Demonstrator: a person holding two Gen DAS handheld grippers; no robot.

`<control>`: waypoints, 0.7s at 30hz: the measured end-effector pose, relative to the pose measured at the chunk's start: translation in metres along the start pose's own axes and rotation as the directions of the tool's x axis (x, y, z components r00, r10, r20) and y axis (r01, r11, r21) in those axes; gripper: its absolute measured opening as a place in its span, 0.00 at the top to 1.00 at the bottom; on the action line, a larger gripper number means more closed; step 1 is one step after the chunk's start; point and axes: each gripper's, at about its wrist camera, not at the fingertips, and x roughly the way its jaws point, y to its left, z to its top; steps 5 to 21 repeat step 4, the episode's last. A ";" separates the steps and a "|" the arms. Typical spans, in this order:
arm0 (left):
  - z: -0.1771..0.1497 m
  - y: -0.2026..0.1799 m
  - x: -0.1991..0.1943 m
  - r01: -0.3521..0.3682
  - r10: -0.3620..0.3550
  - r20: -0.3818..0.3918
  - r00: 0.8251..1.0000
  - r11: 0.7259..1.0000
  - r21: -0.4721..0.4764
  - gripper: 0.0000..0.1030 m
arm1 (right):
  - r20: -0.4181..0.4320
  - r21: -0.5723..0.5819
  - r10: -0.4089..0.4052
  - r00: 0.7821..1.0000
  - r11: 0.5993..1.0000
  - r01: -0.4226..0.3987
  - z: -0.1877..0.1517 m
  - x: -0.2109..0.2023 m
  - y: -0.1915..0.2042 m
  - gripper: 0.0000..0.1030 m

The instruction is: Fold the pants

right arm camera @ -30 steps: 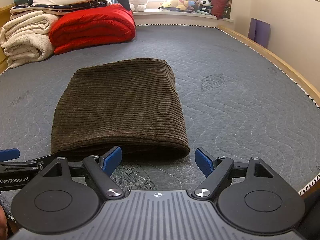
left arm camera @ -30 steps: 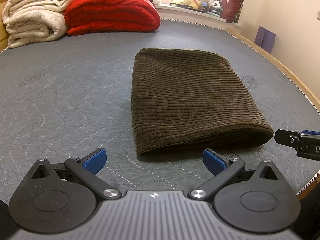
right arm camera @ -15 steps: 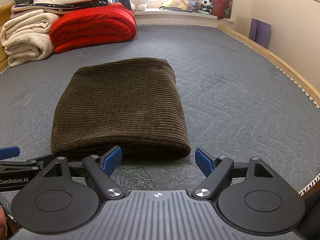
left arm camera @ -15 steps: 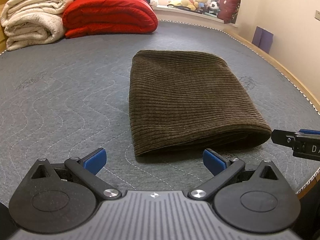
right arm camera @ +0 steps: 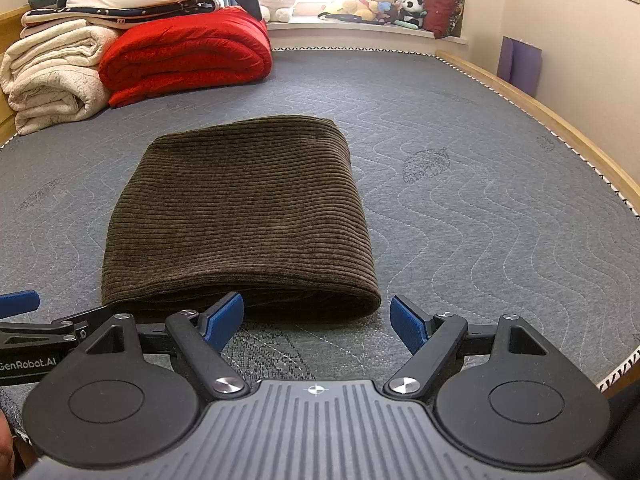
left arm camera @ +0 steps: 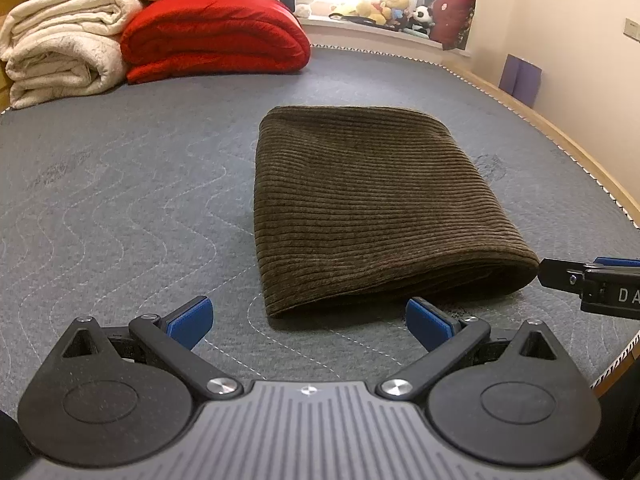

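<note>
Grey mattress (left arm camera: 120, 200), folded brown pants (left arm camera: 372, 208), left tongs (left arm camera: 308, 320) and right tongs (right arm camera: 316, 320) spread wide, empty

You have a grey quilted mattress (left arm camera: 120, 200) under everything, stitched in wavy lines, with a wooden frame showing along its right edge. The folded brown corduroy pants (left arm camera: 372, 208) lie flat on it near the front edge, rounded fold facing you. At the far left corner sit a rolled cream blanket (left arm camera: 64, 64) and, touching it on the right, a folded red quilt (left arm camera: 216, 40), with more bedding stacked on top.
</note>
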 end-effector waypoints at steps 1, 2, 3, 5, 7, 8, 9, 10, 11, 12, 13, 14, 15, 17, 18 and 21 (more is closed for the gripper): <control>0.000 0.000 0.000 0.001 -0.001 0.002 1.000 1.000 0.001 0.00 | 0.000 0.000 0.000 1.000 1.000 0.000 0.000 0.000 0.000 0.21; 0.000 0.000 -0.001 0.003 -0.003 0.005 1.000 1.000 0.002 0.00 | 0.001 -0.001 0.000 1.000 1.000 0.000 0.000 0.000 0.000 0.20; 0.000 0.001 -0.001 0.004 -0.004 0.009 1.000 1.000 0.003 0.00 | 0.001 -0.001 0.000 1.000 1.000 0.000 0.000 0.000 0.000 0.20; 0.000 0.000 -0.001 0.002 -0.002 0.012 1.000 1.000 0.005 0.00 | 0.001 -0.001 0.000 1.000 1.000 0.000 0.000 0.000 0.000 0.21; 0.000 0.000 -0.001 0.002 -0.002 0.012 1.000 1.000 0.005 0.00 | 0.001 -0.001 0.000 1.000 1.000 0.000 0.000 0.000 0.000 0.21; 0.000 0.000 -0.001 0.002 -0.002 0.012 1.000 1.000 0.005 0.00 | 0.001 -0.001 0.000 1.000 1.000 0.000 0.000 0.000 0.000 0.21; 0.000 0.000 -0.001 0.002 -0.002 0.012 1.000 1.000 0.005 0.00 | 0.001 -0.001 0.000 1.000 1.000 0.000 0.000 0.000 0.000 0.21; 0.000 0.000 -0.001 0.002 -0.002 0.012 1.000 1.000 0.005 0.00 | 0.001 -0.001 0.000 1.000 1.000 0.000 0.000 0.000 0.000 0.21; 0.000 0.000 -0.001 0.002 -0.002 0.012 1.000 1.000 0.005 0.00 | 0.001 -0.001 0.000 1.000 1.000 0.000 0.000 0.000 0.000 0.21; 0.000 0.000 -0.001 0.002 -0.002 0.012 1.000 1.000 0.005 0.00 | 0.001 -0.001 0.000 1.000 1.000 0.000 0.000 0.000 0.000 0.21; 0.000 0.000 -0.001 0.002 -0.002 0.012 1.000 1.000 0.005 0.00 | 0.001 -0.001 0.000 1.000 1.000 0.000 0.000 0.000 0.000 0.21; 0.000 0.000 -0.001 0.002 -0.002 0.012 1.000 1.000 0.005 0.00 | 0.001 -0.001 0.000 1.000 1.000 0.000 0.000 0.000 0.000 0.21; 0.000 0.000 -0.001 0.002 -0.002 0.012 1.000 1.000 0.005 0.00 | 0.001 -0.001 0.000 1.000 1.000 0.000 0.000 0.000 0.000 0.21; 0.000 0.000 -0.001 0.002 -0.002 0.012 1.000 1.000 0.005 0.00 | 0.001 -0.001 0.000 1.000 1.000 0.000 0.000 0.000 0.000 0.21; 0.000 0.000 -0.001 0.002 -0.002 0.012 1.000 1.000 0.005 0.00 | 0.001 -0.001 0.000 1.000 1.000 0.000 0.000 0.000 0.000 0.21; 0.000 0.000 -0.001 0.002 -0.002 0.012 1.000 1.000 0.005 0.00 | 0.001 -0.001 0.000 1.000 1.000 0.000 0.000 0.000 0.000 0.21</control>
